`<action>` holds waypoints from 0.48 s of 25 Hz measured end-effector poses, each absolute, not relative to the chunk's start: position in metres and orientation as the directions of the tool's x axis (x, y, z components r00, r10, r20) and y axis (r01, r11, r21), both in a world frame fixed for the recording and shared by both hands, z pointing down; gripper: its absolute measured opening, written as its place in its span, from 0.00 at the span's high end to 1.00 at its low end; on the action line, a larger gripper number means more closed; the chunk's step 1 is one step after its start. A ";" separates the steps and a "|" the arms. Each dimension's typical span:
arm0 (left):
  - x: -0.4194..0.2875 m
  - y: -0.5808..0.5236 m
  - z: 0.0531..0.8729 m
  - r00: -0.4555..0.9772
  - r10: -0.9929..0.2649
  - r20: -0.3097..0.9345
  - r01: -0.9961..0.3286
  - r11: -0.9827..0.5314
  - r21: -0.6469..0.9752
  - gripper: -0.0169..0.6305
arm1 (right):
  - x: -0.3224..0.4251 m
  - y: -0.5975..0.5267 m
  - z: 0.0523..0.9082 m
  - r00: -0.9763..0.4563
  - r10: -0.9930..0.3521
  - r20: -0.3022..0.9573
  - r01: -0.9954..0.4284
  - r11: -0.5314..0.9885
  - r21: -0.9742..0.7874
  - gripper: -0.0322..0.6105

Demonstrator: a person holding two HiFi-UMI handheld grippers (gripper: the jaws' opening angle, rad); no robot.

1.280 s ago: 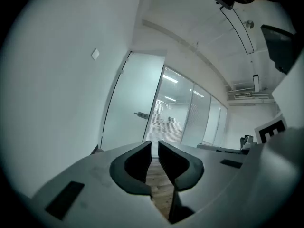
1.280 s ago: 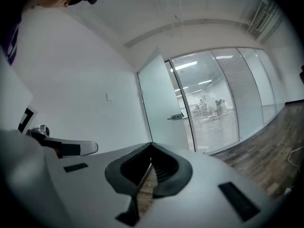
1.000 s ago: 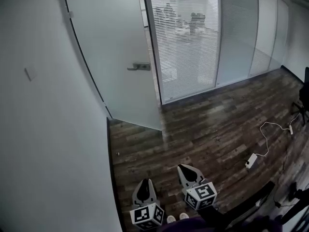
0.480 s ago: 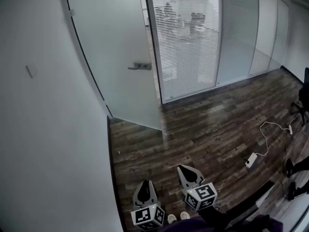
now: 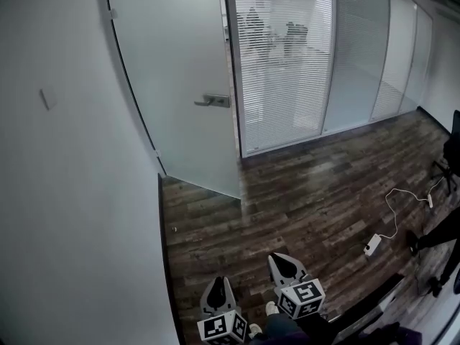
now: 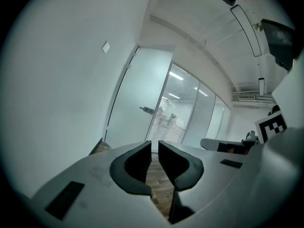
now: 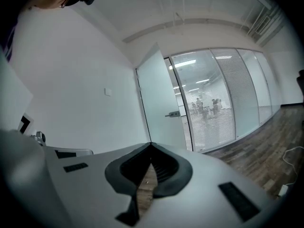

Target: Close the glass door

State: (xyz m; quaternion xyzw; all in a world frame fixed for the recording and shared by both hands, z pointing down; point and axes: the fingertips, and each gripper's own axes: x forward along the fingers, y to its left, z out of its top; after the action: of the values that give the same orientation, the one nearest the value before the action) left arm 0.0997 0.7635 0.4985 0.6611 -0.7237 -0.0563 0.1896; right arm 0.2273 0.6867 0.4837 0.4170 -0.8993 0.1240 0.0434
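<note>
The glass door (image 5: 180,85) stands ajar. It is likely heavy and rigid, best swung by its lever handle (image 5: 213,100) — left gripper (image 5: 218,284) fingers slightly parted, right gripper (image 5: 284,263) fingers closed, both empty.

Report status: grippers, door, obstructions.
Left gripper jaws slightly apart, empty; right gripper shut, empty. Glass door open, handle untouched. Nothing between grippers and door.
</note>
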 end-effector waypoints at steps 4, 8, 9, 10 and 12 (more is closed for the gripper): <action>0.096 0.746 0.504 -0.064 -0.976 0.208 -0.933 0.132 0.334 0.90 | 0.219 0.666 0.487 -0.663 -0.726 0.183 -0.748 0.637 -0.185 0.95; 0.088 0.707 0.499 -0.089 -0.977 0.193 -0.931 0.150 0.334 0.90 | 0.212 0.626 0.481 -0.677 -0.717 0.166 -0.736 0.652 -0.184 0.95; 0.087 0.694 0.495 -0.090 -0.979 0.183 -0.934 0.146 0.326 0.90 | 0.212 0.613 0.478 -0.678 -0.717 0.162 -0.734 0.654 -0.181 0.95; 0.087 0.680 0.490 -0.091 -0.980 0.175 -0.937 0.144 0.317 0.90 | 0.212 0.599 0.475 -0.680 -0.716 0.158 -0.732 0.657 -0.177 0.95; 0.085 0.653 0.483 -0.099 -0.982 0.161 -0.940 0.146 0.308 0.90 | 0.210 0.574 0.471 -0.688 -0.710 0.150 -0.725 0.667 -0.172 0.95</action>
State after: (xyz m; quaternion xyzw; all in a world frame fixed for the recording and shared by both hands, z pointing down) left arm 0.0854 0.6530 0.4834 0.6506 -0.7387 -0.0631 0.1647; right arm 0.2104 0.5737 0.4706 0.3931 -0.9123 0.1095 0.0352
